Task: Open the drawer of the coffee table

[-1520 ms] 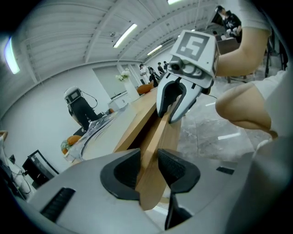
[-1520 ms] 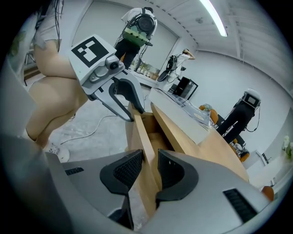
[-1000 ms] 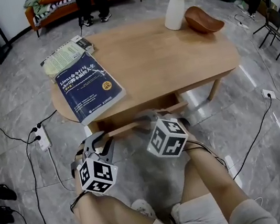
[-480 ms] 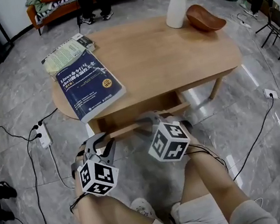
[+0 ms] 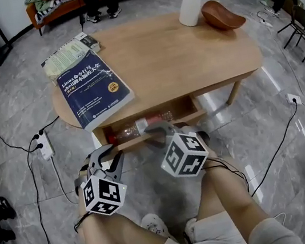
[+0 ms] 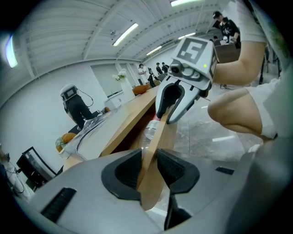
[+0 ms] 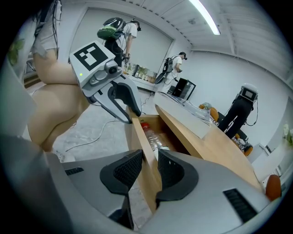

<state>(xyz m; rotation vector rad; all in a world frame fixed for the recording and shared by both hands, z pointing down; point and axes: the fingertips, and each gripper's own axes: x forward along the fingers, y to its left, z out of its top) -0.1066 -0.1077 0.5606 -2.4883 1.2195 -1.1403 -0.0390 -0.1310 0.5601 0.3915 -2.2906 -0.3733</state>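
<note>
Under the near edge of the coffee table [image 5: 188, 60] the drawer [image 5: 188, 108] stands partly pulled out. Its front panel [image 5: 138, 140] sits clear of the tabletop's rim. Inside, lying lengthwise along the panel, is what looks like a clear plastic bottle [image 5: 136, 129] with a red cap. The shadowed back of the drawer is too dark to read.

The left gripper [image 5: 107, 155] pinches the panel at its left end. In the left gripper view its ribbed pads [image 6: 176, 170] press on both faces of the wood. The right gripper [image 5: 157, 132] clamps the same panel near the middle, one jaw inside the drawer and one outside.

On the tabletop, a white vase [image 5: 190, 8] of pale flowers stands at the far right. A wooden bowl [image 5: 222, 17] sits just beside it. A blue book [image 5: 94, 90] lies on the left side, and its near corner juts past the table's rim above the drawer's left end. A second book [image 5: 69, 56] lies behind it.

Open grey floor separates the panel from the person's knees. A power strip [image 5: 46, 149] and its cables lie on the floor to the left, apart from the grippers.
</note>
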